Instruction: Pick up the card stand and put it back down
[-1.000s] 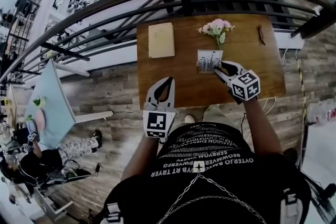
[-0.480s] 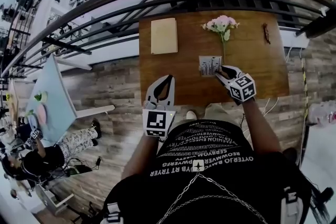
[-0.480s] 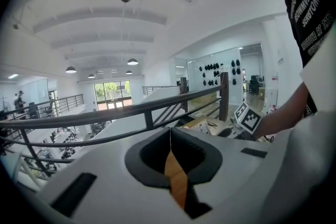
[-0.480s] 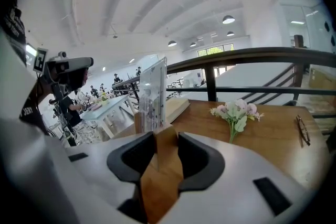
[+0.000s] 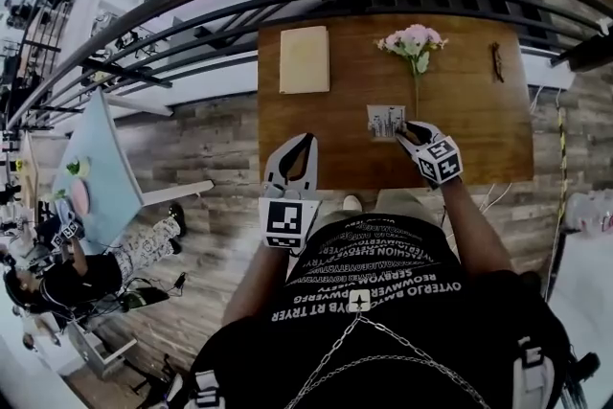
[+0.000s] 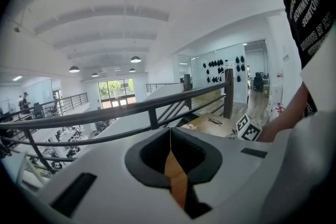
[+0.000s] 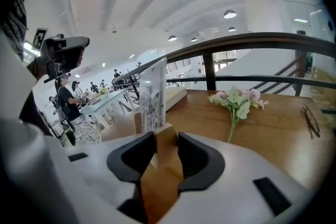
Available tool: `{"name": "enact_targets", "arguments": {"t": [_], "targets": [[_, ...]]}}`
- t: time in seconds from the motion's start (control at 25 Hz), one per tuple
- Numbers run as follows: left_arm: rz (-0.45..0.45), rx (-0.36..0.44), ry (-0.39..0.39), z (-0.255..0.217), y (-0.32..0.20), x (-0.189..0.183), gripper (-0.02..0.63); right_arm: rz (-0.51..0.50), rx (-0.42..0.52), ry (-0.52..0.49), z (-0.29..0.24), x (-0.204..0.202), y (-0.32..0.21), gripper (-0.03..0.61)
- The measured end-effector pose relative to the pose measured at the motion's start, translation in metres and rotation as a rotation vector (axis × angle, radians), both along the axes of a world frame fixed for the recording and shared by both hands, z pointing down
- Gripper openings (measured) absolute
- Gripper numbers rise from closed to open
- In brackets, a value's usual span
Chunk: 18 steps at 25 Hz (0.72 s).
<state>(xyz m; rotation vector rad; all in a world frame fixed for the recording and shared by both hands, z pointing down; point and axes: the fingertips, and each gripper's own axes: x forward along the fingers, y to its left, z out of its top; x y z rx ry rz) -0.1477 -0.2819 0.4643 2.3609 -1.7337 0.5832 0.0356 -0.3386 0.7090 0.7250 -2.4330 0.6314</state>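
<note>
Near the front edge of the surface (image 5: 469, 134), the card stand (image 5: 387, 121) is gripped by its wood base in the right tongs (image 5: 406, 131). Pickup is judged done; set-down and release are left. The left tongs (image 5: 305, 143) are closed and empty.

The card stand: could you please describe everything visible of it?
The card stand is an upright clear panel holding a printed card, set in a light wooden base. The fingers of the right gripper clamp that base. It is over the wooden table's front half, beside the flower stem; whether it touches the tabletop is unclear.
</note>
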Motion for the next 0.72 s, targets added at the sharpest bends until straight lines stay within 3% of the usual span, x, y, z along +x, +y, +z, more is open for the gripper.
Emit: {"name": "enact_targets", "arguments": {"t": [0.72], "targets": [[-0.031,-0.063,-0.025,0.013,-0.004,0.015,0.028,-0.073,-0.026,0.093,0.073,0.017,-0.005,0.150]]}}
